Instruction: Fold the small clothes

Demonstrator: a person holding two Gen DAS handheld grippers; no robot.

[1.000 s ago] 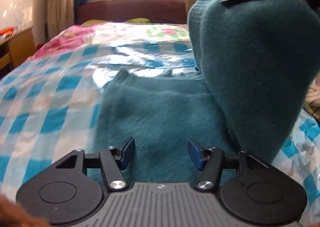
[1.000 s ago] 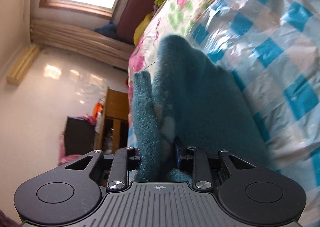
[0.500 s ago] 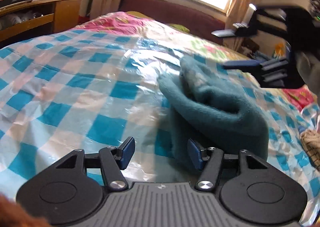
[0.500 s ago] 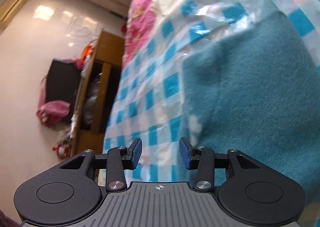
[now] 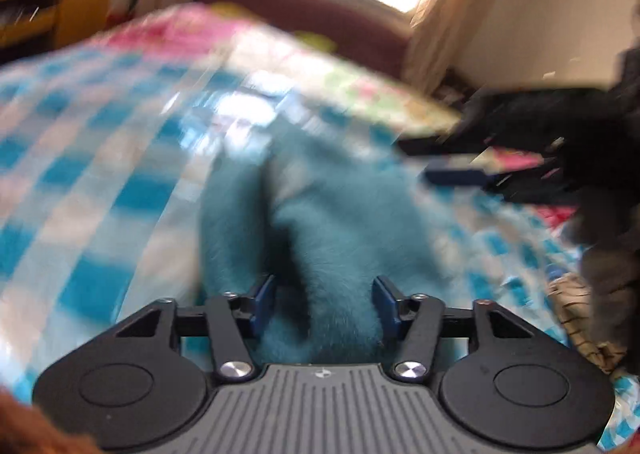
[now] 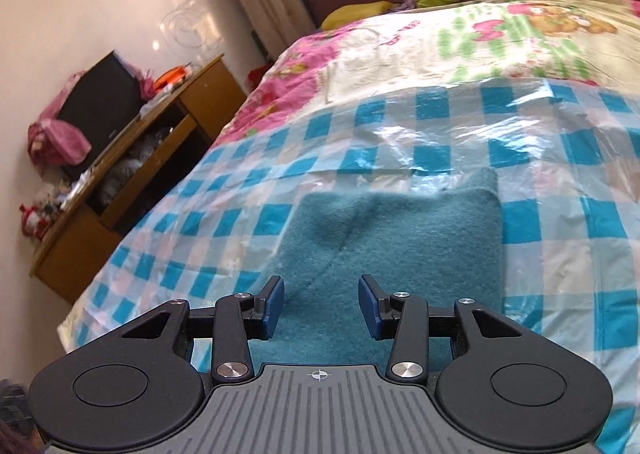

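Teal fleece garment [image 6: 400, 238] folded on the checked plastic sheet [image 6: 248, 221]; lies straight ahead of both grippers, long axis running near to far. Left gripper [image 5: 324, 306] just closing around a raised fold (grip unclear through blur); right gripper [image 6: 320, 304] released, empty, above the near edge.

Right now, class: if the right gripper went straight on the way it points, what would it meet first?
Most likely the folded teal garment, which lies just ahead of the open right gripper on the checked bed cover; depth is unclear.

Fuzzy garment [image 6: 400, 238] (probably fleece), glossy sheet [image 6: 460, 141]
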